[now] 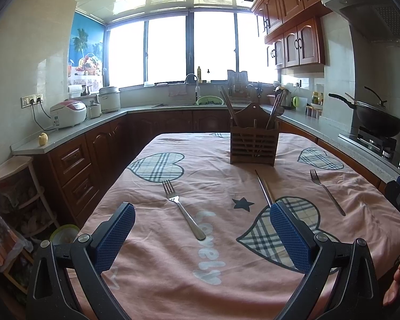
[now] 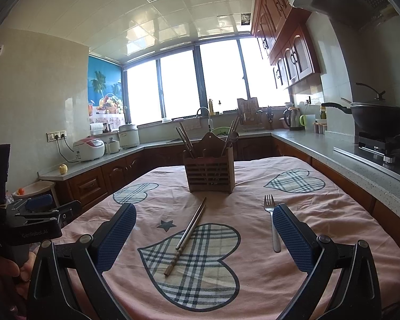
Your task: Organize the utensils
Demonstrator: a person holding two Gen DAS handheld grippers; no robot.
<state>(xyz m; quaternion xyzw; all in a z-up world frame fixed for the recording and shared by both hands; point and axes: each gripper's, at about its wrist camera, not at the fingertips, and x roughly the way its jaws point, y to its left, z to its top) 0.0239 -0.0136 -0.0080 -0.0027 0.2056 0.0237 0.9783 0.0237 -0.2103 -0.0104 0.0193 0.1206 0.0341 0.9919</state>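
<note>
Both grippers hang above the desk (image 1: 173, 280), which is draped in a pink cloth printed with plaid hearts. The left gripper (image 1: 202, 221) has its blue-padded fingers (image 1: 114, 237) spread wide and empty, and a fork (image 1: 184, 209) lies on the cloth between them, tines pointing away toward the far end. Over on the right, the right gripper (image 2: 204, 221) is just the same: fingers (image 2: 116, 237) wide apart, nothing held. Between them lies a pair of metal chopsticks (image 2: 188, 236), side by side and angled across a big plaid heart. A second fork (image 2: 272, 221) lies just beside the right finger, partly hidden behind it, tines away. At the far middle of the desk stands the wooden utensil holder (image 2: 210, 172), upright, with chopsticks sticking out of its left side and more utensils out of its right. In the right wrist view the left gripper shows at the left edge with a hand (image 2: 2, 280) around its handle.
</note>
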